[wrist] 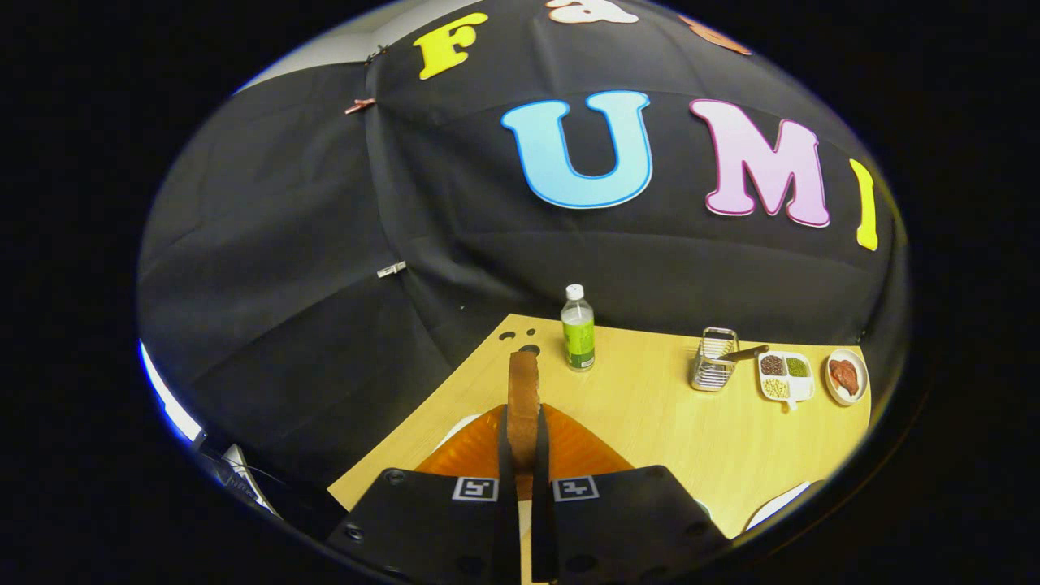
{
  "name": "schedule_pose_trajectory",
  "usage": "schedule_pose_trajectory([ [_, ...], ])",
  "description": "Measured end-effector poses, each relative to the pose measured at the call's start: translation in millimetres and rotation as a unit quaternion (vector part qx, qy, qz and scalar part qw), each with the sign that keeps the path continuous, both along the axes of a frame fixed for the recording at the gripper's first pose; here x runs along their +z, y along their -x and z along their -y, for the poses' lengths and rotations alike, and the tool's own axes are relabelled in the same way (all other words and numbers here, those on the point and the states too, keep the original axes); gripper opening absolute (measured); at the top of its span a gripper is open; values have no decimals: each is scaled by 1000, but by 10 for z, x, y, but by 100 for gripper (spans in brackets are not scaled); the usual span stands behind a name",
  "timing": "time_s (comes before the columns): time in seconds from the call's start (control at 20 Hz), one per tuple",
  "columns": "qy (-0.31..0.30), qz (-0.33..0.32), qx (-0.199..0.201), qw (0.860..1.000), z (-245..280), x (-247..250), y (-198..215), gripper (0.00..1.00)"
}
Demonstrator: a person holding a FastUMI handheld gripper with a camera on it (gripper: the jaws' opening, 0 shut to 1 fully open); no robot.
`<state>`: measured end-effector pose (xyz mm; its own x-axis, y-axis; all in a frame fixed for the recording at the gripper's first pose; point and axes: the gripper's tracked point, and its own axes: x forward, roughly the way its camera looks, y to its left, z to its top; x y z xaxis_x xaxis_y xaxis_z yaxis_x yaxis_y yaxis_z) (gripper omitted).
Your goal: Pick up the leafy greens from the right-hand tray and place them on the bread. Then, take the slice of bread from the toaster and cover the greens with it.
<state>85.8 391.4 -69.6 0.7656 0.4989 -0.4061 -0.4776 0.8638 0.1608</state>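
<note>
Tongs (524, 455) grasping an upright bread slice (523, 394) edge-on above an orange toaster (471, 451), green-labelled bottle (578, 327) near the bench's (650, 422) far edge, wire rack (714, 360) beyond.

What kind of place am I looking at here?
Probably a staged kitchen booth: a wooden table with a drink bottle, a dish of beans, and the gripper clamping a bread slice.
</note>
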Motion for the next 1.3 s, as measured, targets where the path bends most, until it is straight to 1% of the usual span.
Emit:
schedule_pose_trajectory([
  [0.15, -13, -11, -8, 1000, 322, -19, -2, 10],
  [0.3, -13, -35, -5, 999, 654, -222, 53, 10],
  [0.6, -27, -113, 4, 993, 1078, -912, 152, 10],
  [0.8, -49, -177, 8, 983, 1172, -1409, 284, 10],
  [0.9, -48, -191, 9, 980, 1229, -1626, 292, 10],
  [1.1, -56, -215, -4, 975, 1402, -1889, 216, 10],
  [1.2, -51, -216, -16, 975, 1534, -1982, 152, 10],
  [1.3, -53, -232, -31, 971, 1643, -2080, 161, 10],
])
